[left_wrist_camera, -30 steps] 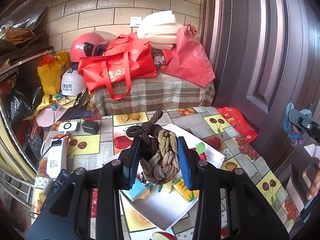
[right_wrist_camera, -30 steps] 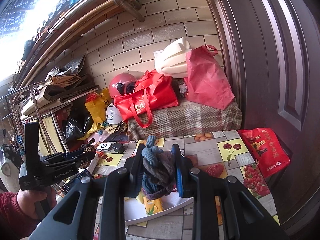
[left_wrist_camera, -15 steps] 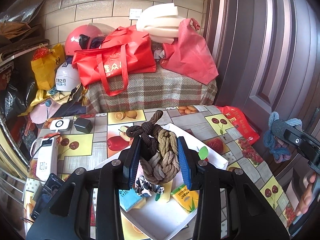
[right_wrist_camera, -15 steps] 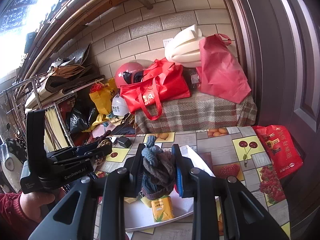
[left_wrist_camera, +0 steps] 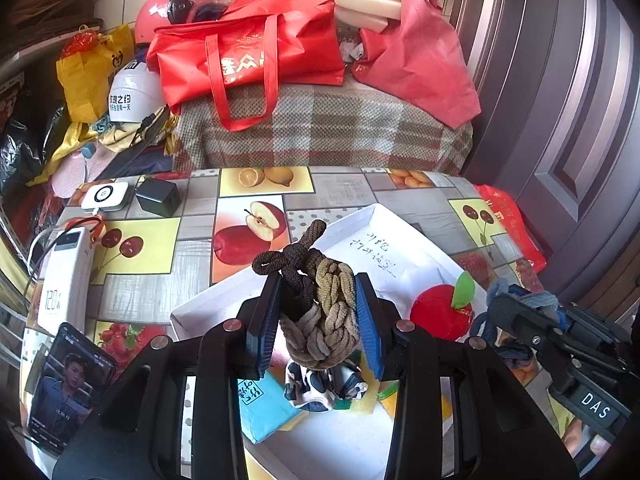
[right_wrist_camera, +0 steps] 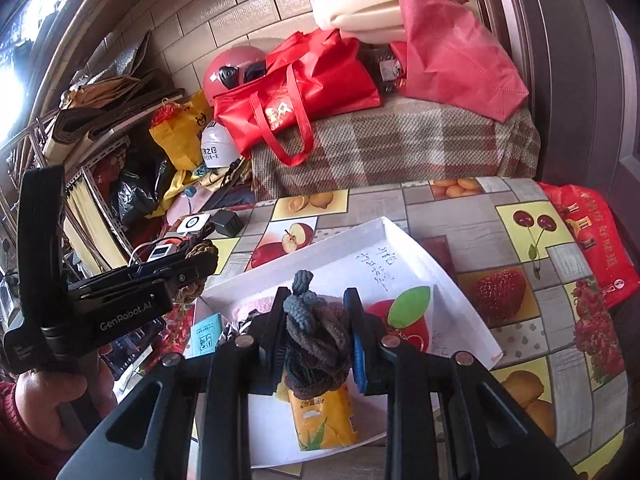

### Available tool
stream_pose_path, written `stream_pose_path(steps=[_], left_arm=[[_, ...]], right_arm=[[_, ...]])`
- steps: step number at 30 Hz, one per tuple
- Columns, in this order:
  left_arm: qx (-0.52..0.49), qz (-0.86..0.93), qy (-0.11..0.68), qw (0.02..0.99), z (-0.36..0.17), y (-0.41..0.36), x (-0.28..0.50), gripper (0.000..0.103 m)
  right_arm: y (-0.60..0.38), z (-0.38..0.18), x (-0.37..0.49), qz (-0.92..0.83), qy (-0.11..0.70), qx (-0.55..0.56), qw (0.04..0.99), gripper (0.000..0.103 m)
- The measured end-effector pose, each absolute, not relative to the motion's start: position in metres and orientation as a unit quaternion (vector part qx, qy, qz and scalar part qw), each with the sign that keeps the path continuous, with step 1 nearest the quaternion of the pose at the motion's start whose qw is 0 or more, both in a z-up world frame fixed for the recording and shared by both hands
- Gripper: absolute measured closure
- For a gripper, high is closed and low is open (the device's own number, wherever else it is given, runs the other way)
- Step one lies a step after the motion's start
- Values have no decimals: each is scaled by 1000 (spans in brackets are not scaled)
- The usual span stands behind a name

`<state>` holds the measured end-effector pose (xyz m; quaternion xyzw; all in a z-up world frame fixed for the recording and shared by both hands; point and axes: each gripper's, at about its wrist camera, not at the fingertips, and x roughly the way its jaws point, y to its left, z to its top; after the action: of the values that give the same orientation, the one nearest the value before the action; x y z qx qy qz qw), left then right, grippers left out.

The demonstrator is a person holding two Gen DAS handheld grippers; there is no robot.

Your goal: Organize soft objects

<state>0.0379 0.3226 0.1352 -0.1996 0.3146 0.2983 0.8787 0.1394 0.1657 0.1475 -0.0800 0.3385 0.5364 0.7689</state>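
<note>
Left wrist view: a table with a fruit-picture cloth stands by a dark brown door. Behind it a checked blanket holds a shiny red bag and a pink cloth bag. A white power bank and a black phone lie on the table's left side.

A flat white tray sits in the middle. In it are a red toy apple with a green leaf, a blue tissue pack and a black-and-white cloth scrunchie.

The left gripper hangs over the tray, squeezing a knotted bunch of brown and tan hair ties. The right gripper hangs beside it over the tray, squeezing a bunch of blue-grey and dark brown hair ties, above a yellow juice pouch.
</note>
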Motion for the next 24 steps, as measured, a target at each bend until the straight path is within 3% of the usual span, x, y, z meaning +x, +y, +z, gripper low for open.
stream_pose_path(steps=[5, 6, 7, 8, 10, 12, 24], left_arm=[[-211, 297, 325, 873, 115, 327, 44, 64], [-210, 299, 319, 874, 114, 328, 43, 53], [-207, 304, 315, 875, 113, 328, 42, 31], [-204, 313, 309, 875, 114, 329, 41, 23], [-203, 330, 305, 870, 115, 332, 38, 0], [-202, 342, 309, 864, 115, 335, 35, 0], [-197, 348, 303, 865, 135, 295, 1, 0]], right_arm=[[179, 130, 140, 538, 355, -82, 761, 72], [181, 128, 141, 539, 358, -83, 759, 59], [182, 126, 141, 536, 357, -83, 760, 34], [180, 126, 141, 530, 353, -82, 767, 22], [177, 125, 144, 519, 346, -76, 778, 10], [173, 124, 148, 512, 352, -70, 780, 0], [118, 158, 122, 483, 289, -74, 823, 0]])
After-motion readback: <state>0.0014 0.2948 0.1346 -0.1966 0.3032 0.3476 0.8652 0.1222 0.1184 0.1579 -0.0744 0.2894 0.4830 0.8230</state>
